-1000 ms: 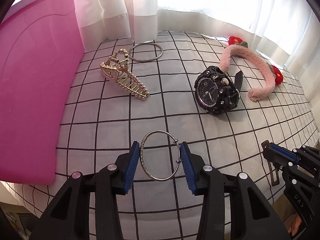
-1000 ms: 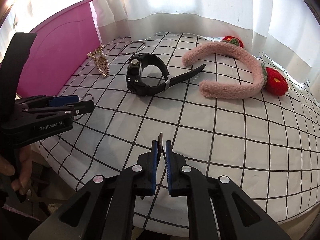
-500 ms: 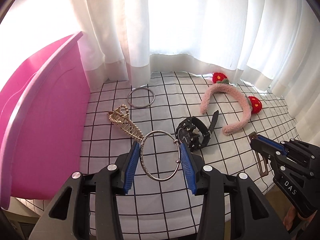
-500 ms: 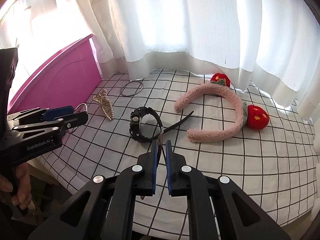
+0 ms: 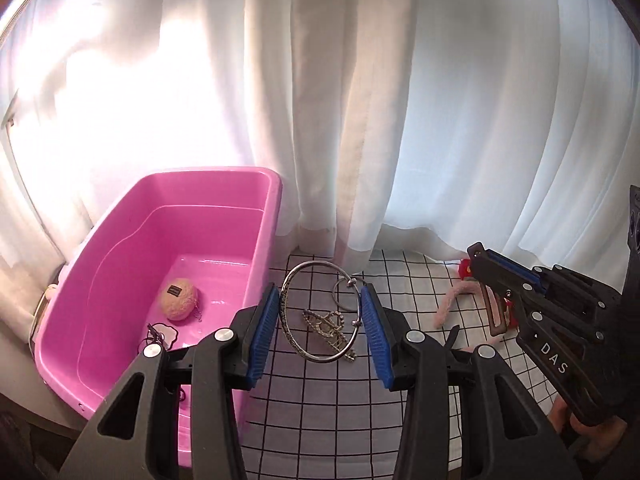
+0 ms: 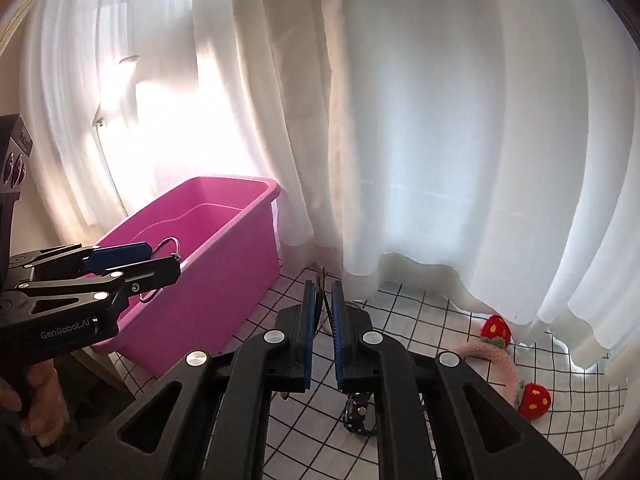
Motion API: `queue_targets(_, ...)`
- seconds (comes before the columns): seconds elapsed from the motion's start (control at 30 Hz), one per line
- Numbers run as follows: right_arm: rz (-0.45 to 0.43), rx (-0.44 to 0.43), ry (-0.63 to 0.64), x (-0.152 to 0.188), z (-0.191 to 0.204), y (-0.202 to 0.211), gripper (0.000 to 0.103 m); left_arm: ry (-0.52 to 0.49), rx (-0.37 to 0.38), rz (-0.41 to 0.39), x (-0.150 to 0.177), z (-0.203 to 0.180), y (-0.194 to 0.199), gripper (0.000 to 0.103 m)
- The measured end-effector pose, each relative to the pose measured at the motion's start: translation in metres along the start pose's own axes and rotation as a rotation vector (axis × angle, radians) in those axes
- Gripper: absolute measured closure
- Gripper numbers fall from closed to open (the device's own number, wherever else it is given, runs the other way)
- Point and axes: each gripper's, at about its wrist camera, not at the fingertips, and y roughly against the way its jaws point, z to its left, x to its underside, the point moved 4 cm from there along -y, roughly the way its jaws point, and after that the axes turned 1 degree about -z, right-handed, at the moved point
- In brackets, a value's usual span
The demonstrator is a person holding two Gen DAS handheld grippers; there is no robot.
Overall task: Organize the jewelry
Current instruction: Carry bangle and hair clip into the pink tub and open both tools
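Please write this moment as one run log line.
left claw: holds silver bangle | right claw: holds thin clip | pink tub: nearby

Left gripper [image 5: 320,330] clamps a bangle [image 5: 316,316], tilted downward; right gripper [image 6: 323,332] is nearly closed on a thin clip [image 6: 321,280].

Two bangles [image 5: 320,316], one bin [image 5: 264,216].
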Motion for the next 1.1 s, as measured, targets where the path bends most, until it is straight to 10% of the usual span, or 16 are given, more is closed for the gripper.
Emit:
queue_targets(0.47,0.078,-0.243,0.166,-0.067,0.143,-0.105,0.095,0.177,-0.255,0.026,-0.001,0.149,-0.011,0.062)
queue_targets(1.03,0.348,-0.208,0.133,-0.044,0.167,-0.190,0.094,0.304,-0.249,0.182,0.030,0.200,-0.047,0.061)
queue_targets(1.1,0.364,-0.198,0.121,-0.046,0.166,-0.194,0.078,0.312,-0.242,0.190,0.031,0.201,-0.048,0.060)
